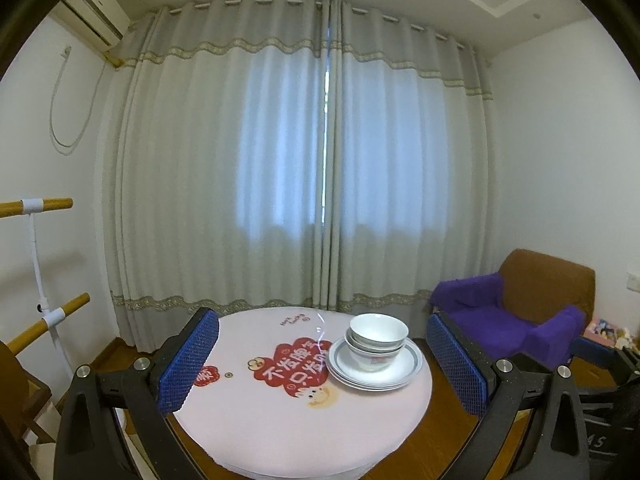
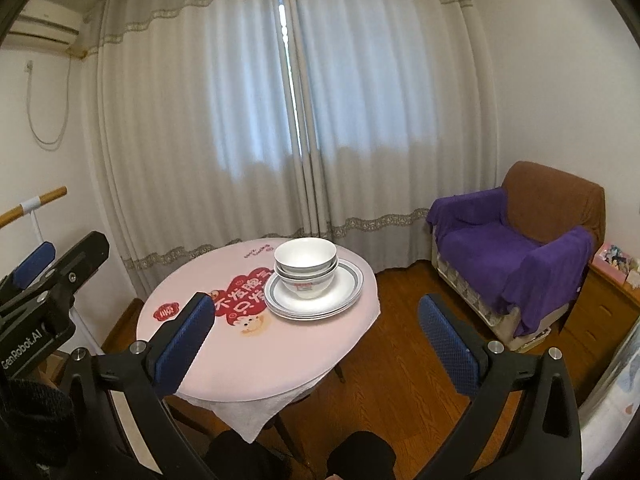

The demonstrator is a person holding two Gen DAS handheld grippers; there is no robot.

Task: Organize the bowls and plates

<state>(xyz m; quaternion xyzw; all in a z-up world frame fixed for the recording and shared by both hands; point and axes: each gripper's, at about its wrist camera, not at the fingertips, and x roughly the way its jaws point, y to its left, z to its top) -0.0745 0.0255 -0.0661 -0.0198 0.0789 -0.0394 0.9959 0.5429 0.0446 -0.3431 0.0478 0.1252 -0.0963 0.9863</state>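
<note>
white bowls (image 1: 378, 334) nested on plates (image 1: 374, 368)

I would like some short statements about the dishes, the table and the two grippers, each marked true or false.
1. The bowls are nested and stand on the stacked plates. True.
2. The left gripper holds a bowl. False: it is open and empty.
3. The round table has a pink printed cover. True.
4. The right gripper is shut on a plate. False: it is open, apart from the dishes.
5. The armchair carries a purple cloth. True.
</note>
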